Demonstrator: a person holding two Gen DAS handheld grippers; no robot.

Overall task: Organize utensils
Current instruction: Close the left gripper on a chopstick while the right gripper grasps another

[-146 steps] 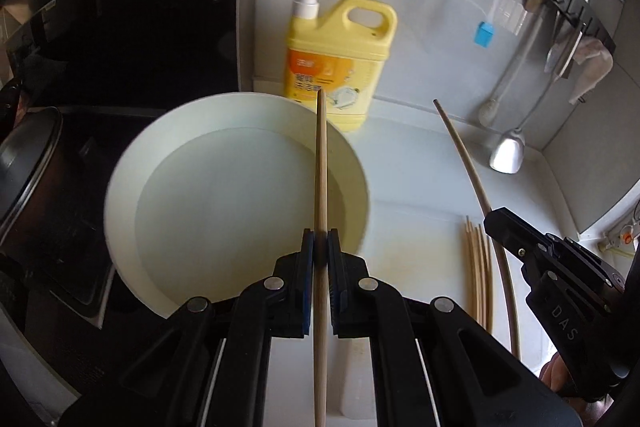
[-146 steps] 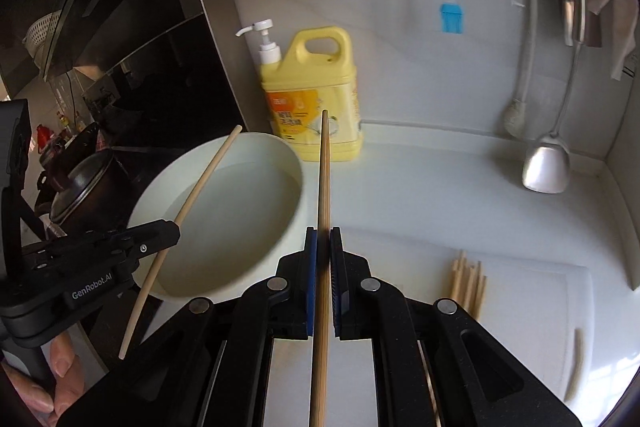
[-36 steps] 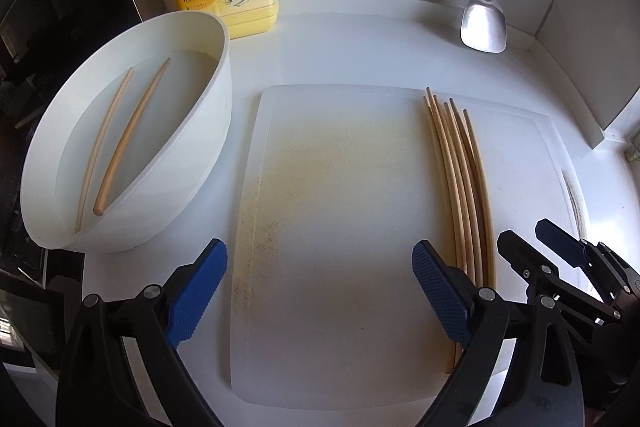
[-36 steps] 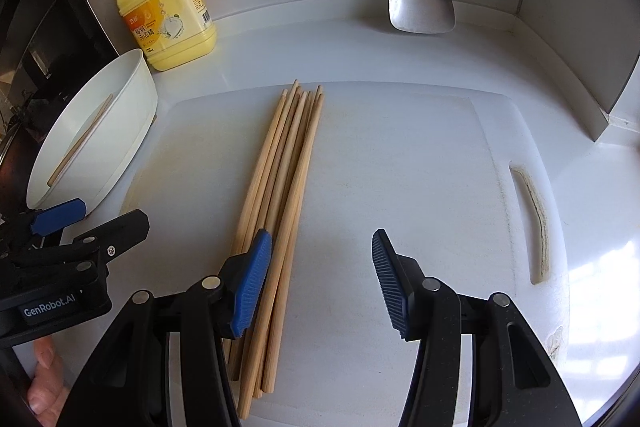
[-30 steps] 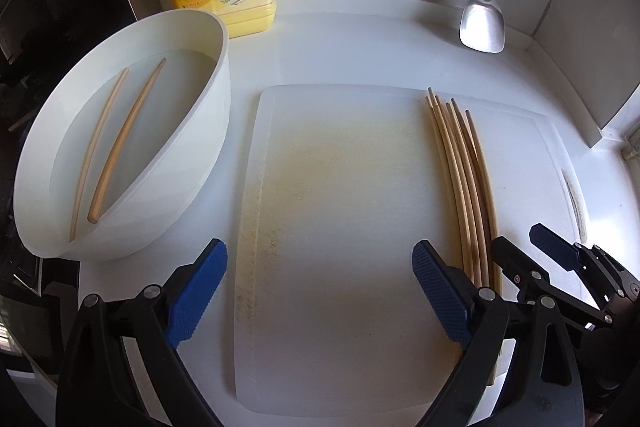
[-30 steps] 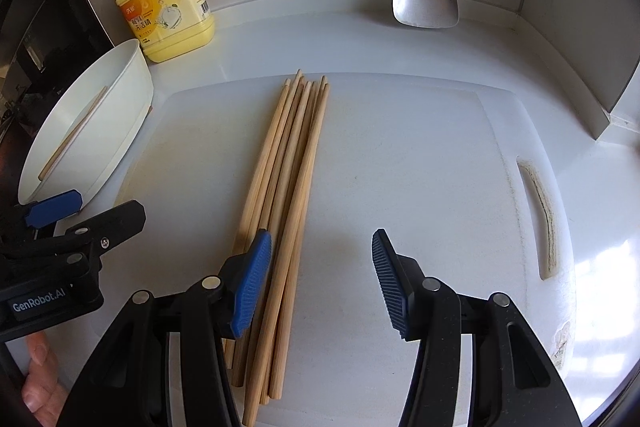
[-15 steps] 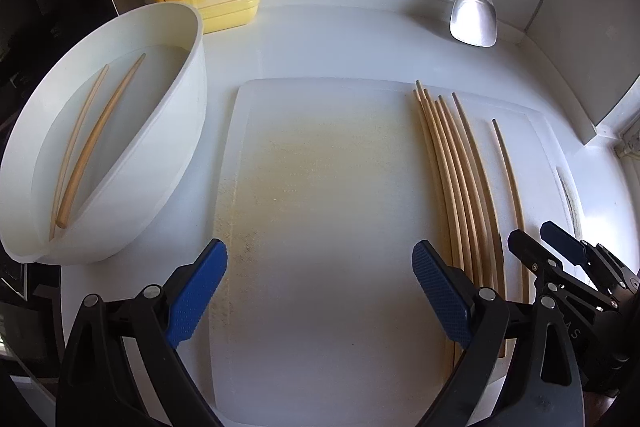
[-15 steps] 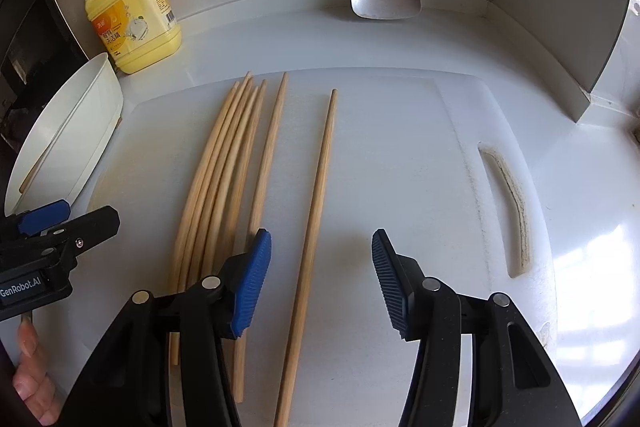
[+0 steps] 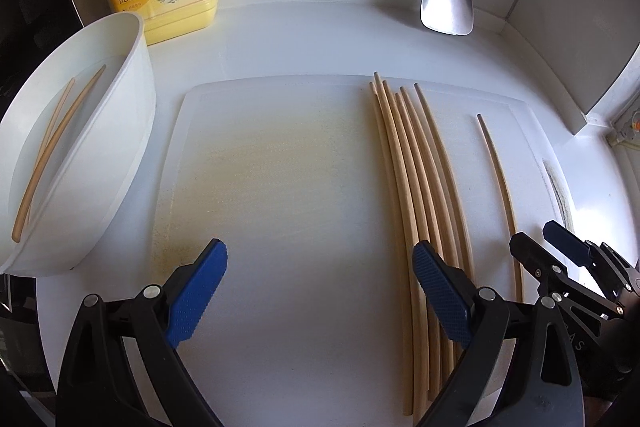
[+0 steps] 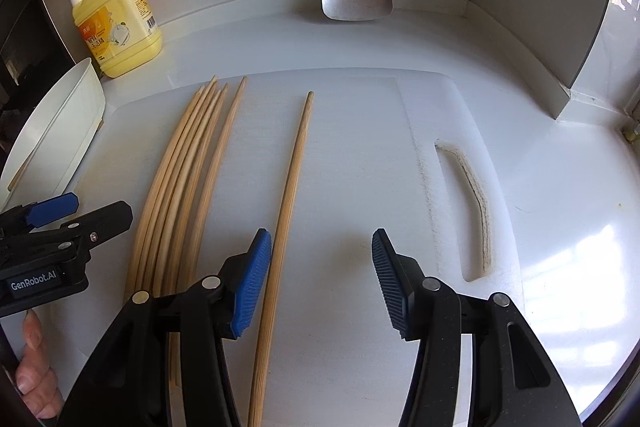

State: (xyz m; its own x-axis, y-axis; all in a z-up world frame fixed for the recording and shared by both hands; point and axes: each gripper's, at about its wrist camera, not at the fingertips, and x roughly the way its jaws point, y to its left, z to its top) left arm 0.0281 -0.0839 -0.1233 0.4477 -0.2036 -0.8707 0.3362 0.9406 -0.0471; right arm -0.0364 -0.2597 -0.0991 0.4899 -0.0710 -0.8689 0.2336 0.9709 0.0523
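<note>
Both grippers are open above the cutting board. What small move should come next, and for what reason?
Probably the right gripper should lower a little and close on the single chopstick. Its jaws are open, and this stick lies alone on the cutting board, apart from the bundle of chopsticks, just inside the left jaw. Two chopsticks already lie in the white bowl, so this one likely goes there.

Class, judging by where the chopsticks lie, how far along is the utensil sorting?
Done: two chopsticks lie in the white bowl. In hand: nothing; the left gripper and right gripper are both open. One single chopstick lies apart, nearest the right gripper. Left: the bunch of chopsticks on the cutting board.
</note>
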